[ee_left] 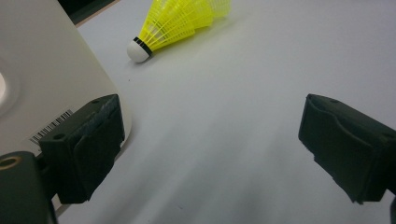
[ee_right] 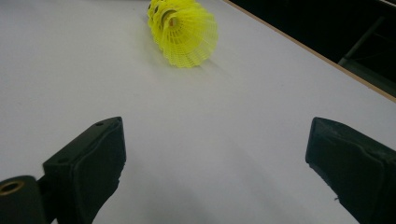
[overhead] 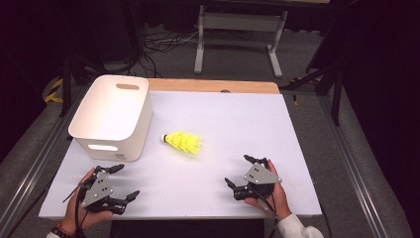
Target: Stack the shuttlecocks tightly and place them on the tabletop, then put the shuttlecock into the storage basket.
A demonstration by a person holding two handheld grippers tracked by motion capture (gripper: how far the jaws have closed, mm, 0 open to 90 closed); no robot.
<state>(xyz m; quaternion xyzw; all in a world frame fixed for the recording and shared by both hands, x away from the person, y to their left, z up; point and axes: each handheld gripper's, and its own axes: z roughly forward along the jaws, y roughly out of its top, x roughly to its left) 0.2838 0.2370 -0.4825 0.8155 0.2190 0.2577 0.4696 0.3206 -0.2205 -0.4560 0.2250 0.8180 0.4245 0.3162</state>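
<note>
The yellow plastic-skirted shuttlecock (overhead: pixel 183 143) is laid on its side just right of the white plastic bin (overhead: pixel 113 116), its white cork pointed binward. Both the left gripper (overhead: pixel 124 182) and the right gripper (overhead: pixel 237 171) are held open, empty.

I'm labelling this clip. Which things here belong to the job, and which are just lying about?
Job: yellow shuttlecocks, white bin, left tongs, right tongs, both open and empty.

Lying about: floor cables, metal stand behind the table.
</note>
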